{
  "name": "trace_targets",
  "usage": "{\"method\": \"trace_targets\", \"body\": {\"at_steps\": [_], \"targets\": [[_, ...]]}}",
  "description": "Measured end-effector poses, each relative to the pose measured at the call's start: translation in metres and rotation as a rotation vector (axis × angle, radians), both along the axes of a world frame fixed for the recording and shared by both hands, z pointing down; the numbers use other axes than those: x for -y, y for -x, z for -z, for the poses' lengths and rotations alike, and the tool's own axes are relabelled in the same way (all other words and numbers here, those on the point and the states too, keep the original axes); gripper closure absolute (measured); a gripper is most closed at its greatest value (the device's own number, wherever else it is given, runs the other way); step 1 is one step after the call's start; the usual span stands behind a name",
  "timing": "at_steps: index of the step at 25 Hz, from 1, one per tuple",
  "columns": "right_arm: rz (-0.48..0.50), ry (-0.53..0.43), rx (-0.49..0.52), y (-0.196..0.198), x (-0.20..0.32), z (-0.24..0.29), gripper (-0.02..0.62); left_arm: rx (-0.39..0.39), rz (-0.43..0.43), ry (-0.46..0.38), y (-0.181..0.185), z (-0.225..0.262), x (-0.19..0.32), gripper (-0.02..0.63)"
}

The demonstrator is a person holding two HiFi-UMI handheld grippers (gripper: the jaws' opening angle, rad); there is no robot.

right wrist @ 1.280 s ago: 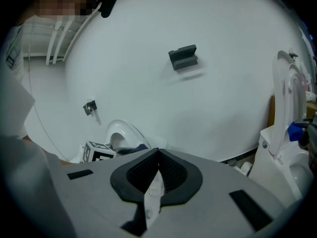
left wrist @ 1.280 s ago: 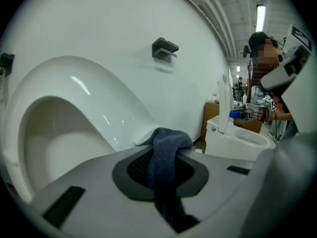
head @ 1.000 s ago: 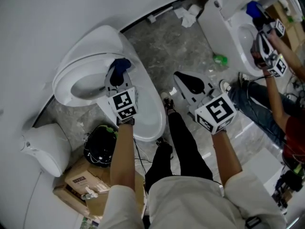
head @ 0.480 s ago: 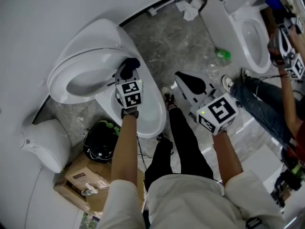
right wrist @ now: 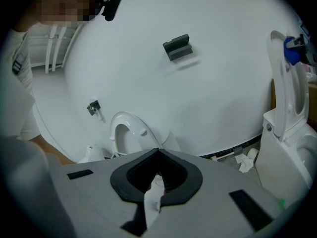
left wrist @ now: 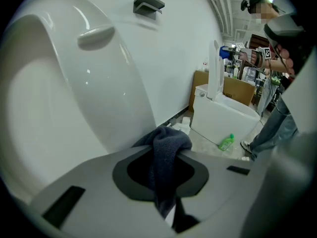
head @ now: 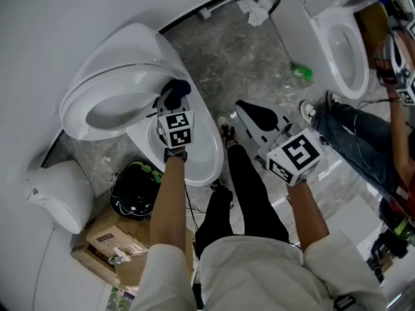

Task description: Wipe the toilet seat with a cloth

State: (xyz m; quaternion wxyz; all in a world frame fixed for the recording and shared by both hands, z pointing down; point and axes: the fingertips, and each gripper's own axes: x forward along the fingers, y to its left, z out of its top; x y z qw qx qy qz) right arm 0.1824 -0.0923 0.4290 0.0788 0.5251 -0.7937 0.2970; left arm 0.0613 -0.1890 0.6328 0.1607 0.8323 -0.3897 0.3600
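My left gripper (head: pixel 170 105) has its jaws clamped on the dark cloth (left wrist: pixel 167 150), which hangs beside the right edge of the raised toilet seat (head: pixel 97 102), over the bowl rim (head: pixel 209 149). My right gripper (head: pixel 254 113), jaws closed and empty, sits over open floor (head: pixel 246 57) to the right. A black helmet (head: pixel 135 193) crowds the near left.

We see a plain white wall (head: pixel 39 18) meeting a grey marbled floor (head: pixel 227 57) under even light. A dark bracket (left wrist: pixel 147 5) sits high on the wall. A second toilet (head: pixel 299 32) stands at the floor's far right corner, with a green bottle (head: pixel 299 74) and crumpled paper (head: pixel 256 8) near its base. A cardboard box (head: pixel 104 241) lies at the near left edge.
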Motion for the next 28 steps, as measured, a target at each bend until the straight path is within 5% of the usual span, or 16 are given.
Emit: {"method": "trace_targets", "body": {"at_steps": [7, 14, 17, 28], "targets": [[-0.003, 0.01, -0.009, -0.006, -0.006, -0.007, 0.568, 0.031, 0.048, 0.101, 0.007, -0.043, -0.018, 0.571], [0.003, 0.053, -0.03, -0.012, -0.018, -0.03, 0.568, -0.134, 0.431, 0.139, 0.046, -0.075, -0.005, 0.571], [0.013, 0.069, -0.037, -0.013, -0.024, -0.035, 0.568, -0.185, 0.526, 0.148, 0.05, -0.082, 0.0, 0.571], [0.096, 0.037, -0.09, 0.012, -0.016, -0.029, 0.568, -0.087, 0.488, 0.124, 0.09, -0.099, -0.012, 0.572]]}}
